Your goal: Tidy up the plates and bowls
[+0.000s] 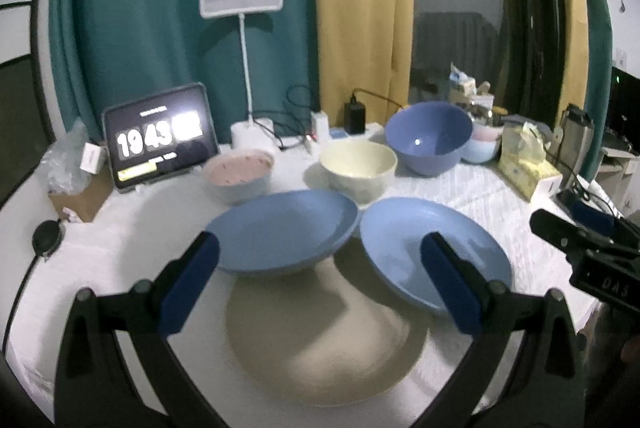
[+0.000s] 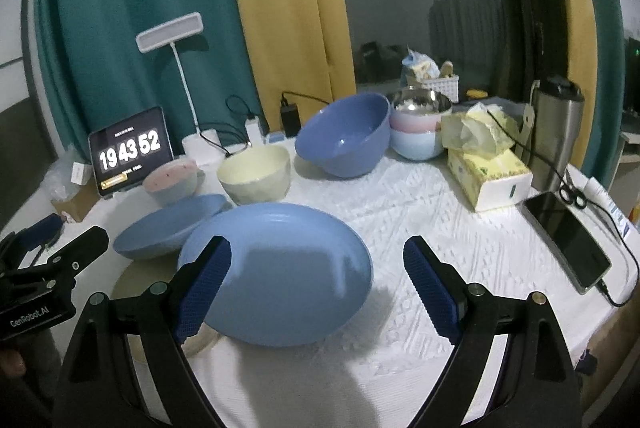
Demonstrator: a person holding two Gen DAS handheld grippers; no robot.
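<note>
Both grippers hang open and empty over the near part of the table (image 2: pixel 420 196), so the work looks to be at its start: choosing which plate to take first. The left gripper (image 1: pixel 320 280) has its fingers spread wide in front of the left blue plate (image 1: pixel 286 234); the right gripper (image 2: pixel 318 288) is spread just as wide, its left finger over the near rim of the right blue plate (image 2: pixel 276 272).

The two plates lie side by side, rims nearly touching, and each seems propped on a beige plate (image 1: pixel 320 348) beneath, so both sit tilted. Behind them stand a pink bowl (image 1: pixel 240 174), a cream bowl (image 1: pixel 358 168) and a big blue bowl (image 1: pixel 430 136), with a stack of small bowls (image 2: pixel 418 130) at the far right.

The next move probably calls for nipping one blue plate by its raised near rim and lifting it onto the other.

Room is good to the right of the plates, up to the tissue box (image 2: pixel 488 168) and phone (image 2: pixel 568 240). The far side is crowded, and the near table edge is close under both grippers.
</note>
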